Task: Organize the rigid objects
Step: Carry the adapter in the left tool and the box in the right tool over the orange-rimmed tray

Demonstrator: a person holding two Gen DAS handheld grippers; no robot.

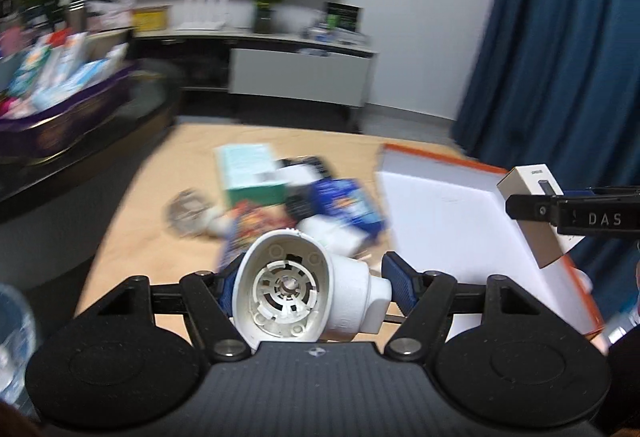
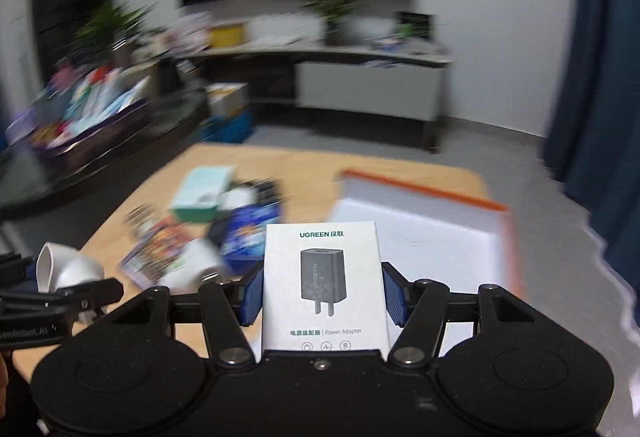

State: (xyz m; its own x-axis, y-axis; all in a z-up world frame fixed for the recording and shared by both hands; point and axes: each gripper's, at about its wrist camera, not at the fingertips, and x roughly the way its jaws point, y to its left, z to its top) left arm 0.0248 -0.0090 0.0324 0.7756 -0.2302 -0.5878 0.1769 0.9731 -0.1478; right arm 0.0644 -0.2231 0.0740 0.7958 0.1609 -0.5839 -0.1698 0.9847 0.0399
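Observation:
My left gripper (image 1: pixel 314 287) is shut on a white plastic device (image 1: pixel 296 289) with an open round end, held above the wooden table (image 1: pixel 152 237). My right gripper (image 2: pixel 322 295) is shut on a white UGREEN power adapter box (image 2: pixel 324 277), held upright above the table. In the left wrist view the right gripper (image 1: pixel 576 217) with that box (image 1: pixel 532 213) shows at the right, over the open white box with orange rim (image 1: pixel 448 221). In the right wrist view the left gripper (image 2: pixel 48 301) and the white device (image 2: pixel 68 269) show at the lower left.
A pile of small boxes and packets (image 1: pixel 288 205) lies mid-table, left of the orange-rimmed box (image 2: pixel 432 237). A dark curved counter with a purple tray of goods (image 1: pixel 52 105) stands at left. A TV bench (image 2: pixel 360 85) stands behind, a blue curtain (image 1: pixel 560 57) at right.

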